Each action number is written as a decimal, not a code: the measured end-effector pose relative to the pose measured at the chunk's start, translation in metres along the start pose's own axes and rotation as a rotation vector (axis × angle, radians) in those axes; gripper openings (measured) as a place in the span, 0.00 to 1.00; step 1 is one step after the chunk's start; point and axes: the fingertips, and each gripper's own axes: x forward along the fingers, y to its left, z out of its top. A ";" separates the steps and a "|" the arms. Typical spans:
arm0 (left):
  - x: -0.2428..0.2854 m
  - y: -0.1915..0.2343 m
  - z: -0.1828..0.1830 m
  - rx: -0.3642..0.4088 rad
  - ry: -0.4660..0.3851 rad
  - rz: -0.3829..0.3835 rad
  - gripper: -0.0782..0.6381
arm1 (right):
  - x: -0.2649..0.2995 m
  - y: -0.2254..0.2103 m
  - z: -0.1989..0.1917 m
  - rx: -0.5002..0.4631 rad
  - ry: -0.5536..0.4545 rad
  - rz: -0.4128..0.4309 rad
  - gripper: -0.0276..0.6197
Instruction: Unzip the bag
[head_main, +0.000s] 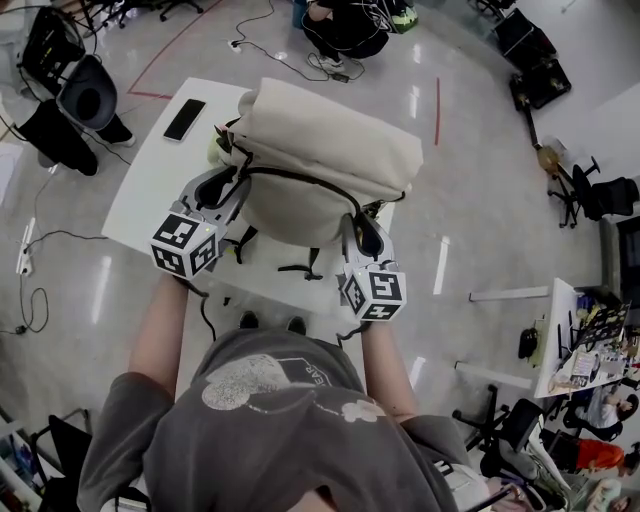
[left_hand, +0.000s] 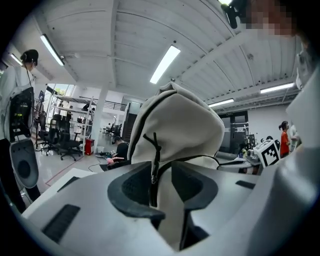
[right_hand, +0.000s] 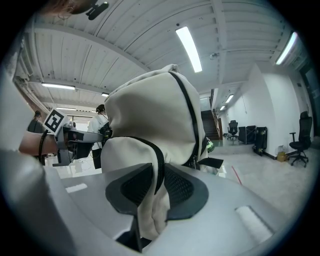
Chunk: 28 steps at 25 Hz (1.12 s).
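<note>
A cream backpack (head_main: 320, 150) with black zip lines stands on a white table (head_main: 150, 185). My left gripper (head_main: 232, 185) is at the bag's left side. In the left gripper view the bag (left_hand: 185, 125) fills the middle, and a black zipper pull cord (left_hand: 153, 150) hangs between the jaws of the left gripper (left_hand: 161, 172). The cord lies near the left pad with a clear gap to the right pad, so this gripper is open. My right gripper (head_main: 362, 228) is at the bag's front right. There the right gripper (right_hand: 159, 172) is shut on a fold of cream fabric with black trim (right_hand: 152, 200).
A black phone (head_main: 185, 119) lies on the table's far left corner. A small green thing (head_main: 213, 150) peeks out behind the bag. An office chair (head_main: 90, 95) stands left of the table. A person (head_main: 345, 25) sits on the floor beyond, among cables.
</note>
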 end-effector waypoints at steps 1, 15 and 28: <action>0.003 -0.001 0.002 0.004 -0.005 0.010 0.30 | 0.000 0.000 0.000 0.000 0.001 0.000 0.16; 0.014 0.004 0.023 0.029 0.012 0.106 0.14 | -0.002 0.001 0.001 -0.005 0.000 0.020 0.16; 0.016 -0.056 0.055 0.090 -0.091 0.012 0.13 | -0.010 0.002 0.002 0.001 -0.019 0.045 0.16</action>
